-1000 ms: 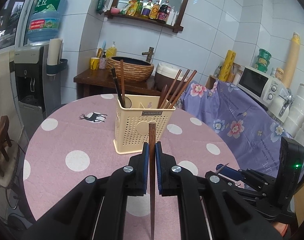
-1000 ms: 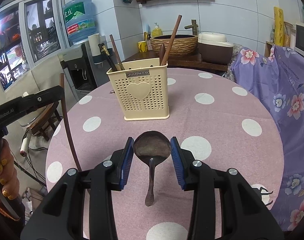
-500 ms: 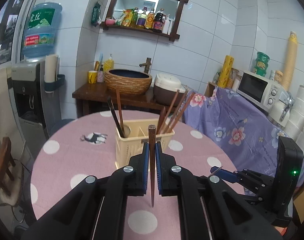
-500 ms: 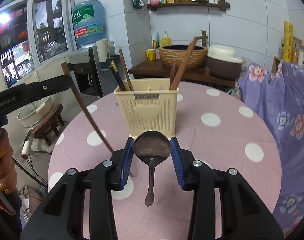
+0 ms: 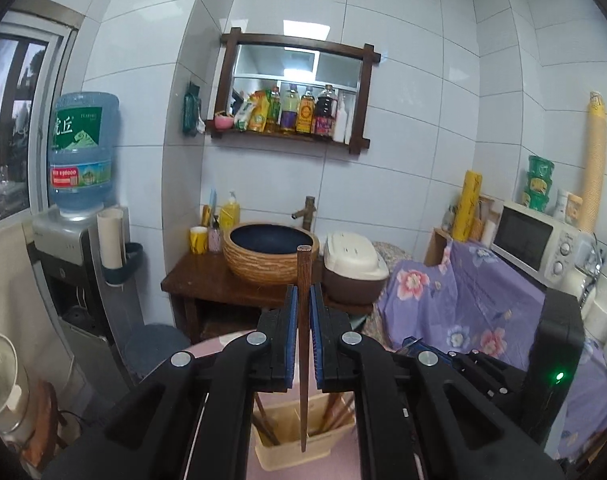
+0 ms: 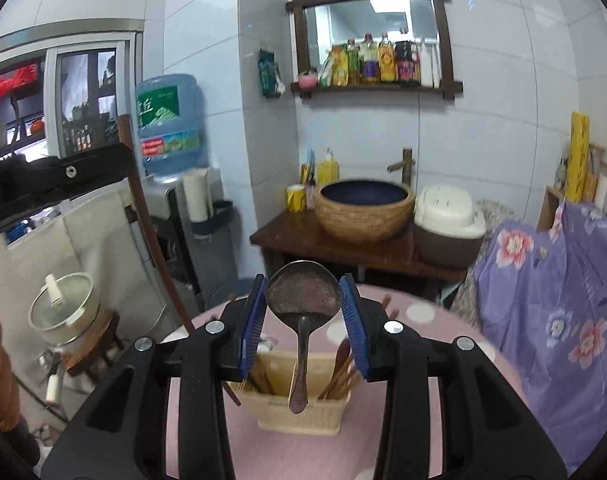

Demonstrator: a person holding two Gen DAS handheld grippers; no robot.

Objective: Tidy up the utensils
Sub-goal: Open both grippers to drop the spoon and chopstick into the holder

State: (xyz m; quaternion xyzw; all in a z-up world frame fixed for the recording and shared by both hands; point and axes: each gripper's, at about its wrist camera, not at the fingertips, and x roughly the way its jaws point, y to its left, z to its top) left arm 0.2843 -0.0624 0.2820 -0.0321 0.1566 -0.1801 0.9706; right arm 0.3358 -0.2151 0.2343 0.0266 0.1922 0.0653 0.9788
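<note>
Left claw (image 5: 302, 308) pinches a dark wooden chopstick (image 5: 303, 344) between its blue pads, stick upright, thin tip hanging over the cream utensil holder (image 5: 291, 454) low in that view. Right claw (image 6: 303, 300) grips a dark metal spoon (image 6: 303, 300) by the bowl, bowl up, handle hanging down in front of the utensil holder (image 6: 303, 416). Holder stands on the pink dotted table (image 6: 423, 408); chopsticks already lean in its left and right compartments. Right view only: the left claw seen from the side (image 6: 103, 166) at left, its chopstick (image 6: 151, 232) slanting down toward the holder; white dots on the table. Left view only: the right gripper's black body with green light (image 5: 559, 376), and a microwave (image 5: 531, 240) on the right.
</note>
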